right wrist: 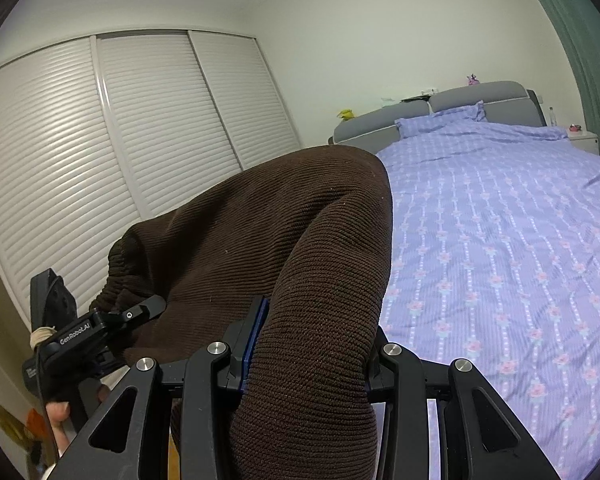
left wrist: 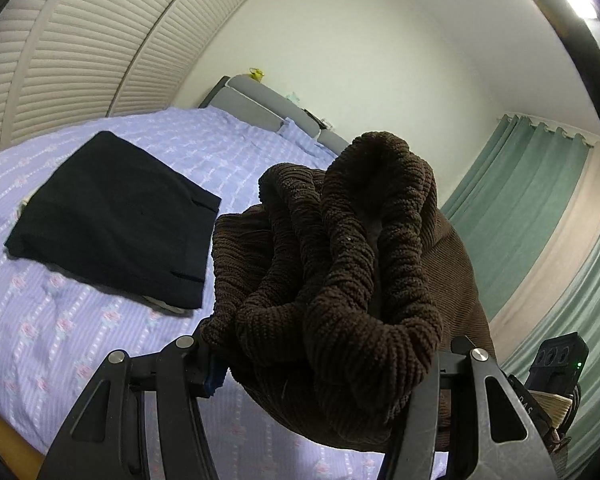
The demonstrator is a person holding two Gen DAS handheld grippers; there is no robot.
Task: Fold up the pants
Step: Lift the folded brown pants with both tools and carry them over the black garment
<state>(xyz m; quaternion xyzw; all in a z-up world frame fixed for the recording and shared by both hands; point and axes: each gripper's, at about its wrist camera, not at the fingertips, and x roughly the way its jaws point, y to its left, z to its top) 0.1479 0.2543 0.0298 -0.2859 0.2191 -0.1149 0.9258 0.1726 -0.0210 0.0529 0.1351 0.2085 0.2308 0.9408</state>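
Brown corduroy pants [left wrist: 340, 264] hang bunched between both grippers, above the bed. My left gripper [left wrist: 328, 364] is shut on the gathered elastic waistband, which bulges up between its fingers. My right gripper [right wrist: 312, 344] is shut on a thick fold of the same pants [right wrist: 284, 240], which drape over it and hide the fingertips. The left gripper [right wrist: 100, 328] shows at the lower left of the right wrist view, holding the waistband end. The right gripper's body [left wrist: 556, 364] shows at the lower right of the left wrist view.
A folded black garment [left wrist: 112, 220] lies on the lilac flowered bedspread [left wrist: 60, 340], left of the brown pants. The bedspread [right wrist: 500, 260] stretches to a grey headboard [right wrist: 460, 104]. Louvred wardrobe doors [right wrist: 100, 140] stand on the left, green curtains [left wrist: 540, 208] on the right.
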